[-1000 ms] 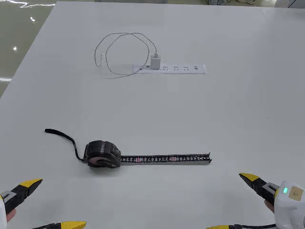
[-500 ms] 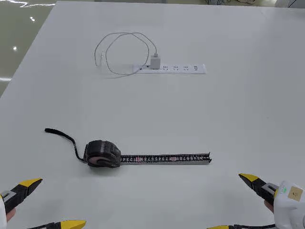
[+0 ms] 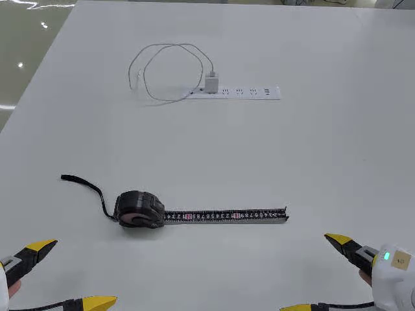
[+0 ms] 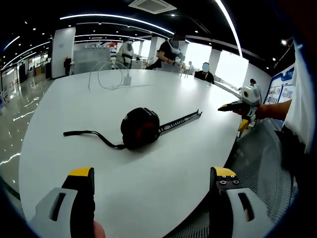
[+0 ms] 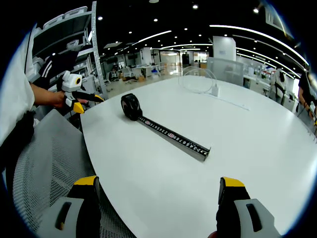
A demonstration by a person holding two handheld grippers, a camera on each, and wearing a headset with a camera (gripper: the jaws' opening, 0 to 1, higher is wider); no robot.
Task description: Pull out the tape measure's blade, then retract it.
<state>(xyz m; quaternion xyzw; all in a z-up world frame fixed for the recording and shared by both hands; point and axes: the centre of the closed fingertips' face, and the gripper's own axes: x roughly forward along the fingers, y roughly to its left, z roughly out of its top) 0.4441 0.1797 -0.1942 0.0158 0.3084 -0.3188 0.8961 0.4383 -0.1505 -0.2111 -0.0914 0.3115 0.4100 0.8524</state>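
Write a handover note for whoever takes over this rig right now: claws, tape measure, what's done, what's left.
The left claw is open and empty at the near table edge, short of the tape measure case.
The right claw is open and empty at the near edge, short of the hook end.
The case lies on the white table. Its wrist strap trails left, and the blade runs out flat to the right.
Done: the blade is pulled out.
Left: retract it, probably by steadying the case and releasing the lock. Neither claw touches anything yet.
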